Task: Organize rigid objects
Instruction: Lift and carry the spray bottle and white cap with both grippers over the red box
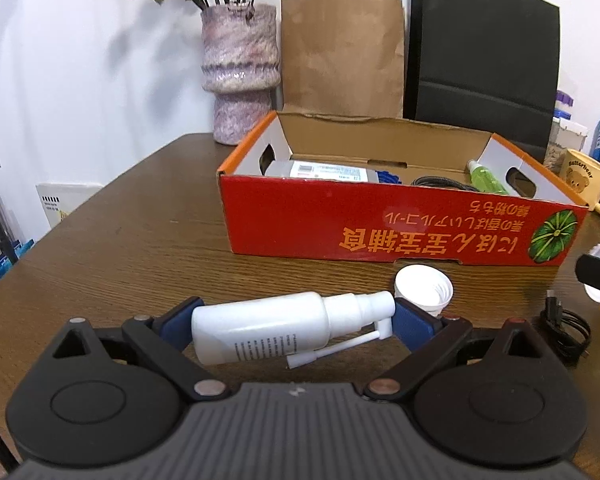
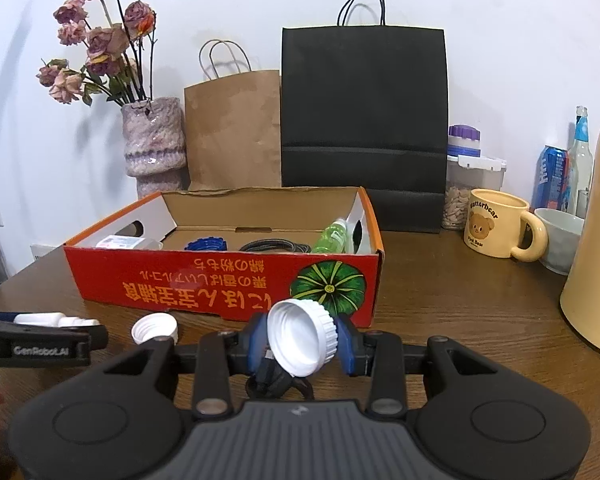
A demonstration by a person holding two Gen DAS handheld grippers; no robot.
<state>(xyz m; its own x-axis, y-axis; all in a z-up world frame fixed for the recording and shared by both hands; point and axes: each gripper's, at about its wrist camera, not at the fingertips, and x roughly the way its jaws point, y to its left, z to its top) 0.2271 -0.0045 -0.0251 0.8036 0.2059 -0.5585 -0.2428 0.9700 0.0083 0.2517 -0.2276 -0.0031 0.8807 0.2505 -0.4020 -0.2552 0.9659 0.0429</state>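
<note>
My left gripper (image 1: 296, 322) is shut on a white spray bottle (image 1: 276, 326), held lengthwise between the blue pads above the table. My right gripper (image 2: 302, 340) is shut on a white ribbed screw cap (image 2: 302, 336), tilted with its open side toward the camera. A red cardboard box (image 1: 380, 220) stands open just beyond both grippers; it also shows in the right wrist view (image 2: 204, 284). Inside it lie a flat grey pack (image 1: 320, 170), a blue piece (image 2: 205, 244), a black cable (image 2: 274, 246) and a green bottle (image 2: 334, 236). A second white cap (image 1: 424, 290) rests on the table in front of the box.
A black cable (image 1: 566, 330) lies on the brown table at right. Behind the box stand a pink vase (image 2: 154, 144), a brown paper bag (image 2: 234, 132) and a black paper bag (image 2: 364, 112). A yellow bear mug (image 2: 498, 230), bowl, cans and a tall cream jug (image 2: 598, 216) stand at right.
</note>
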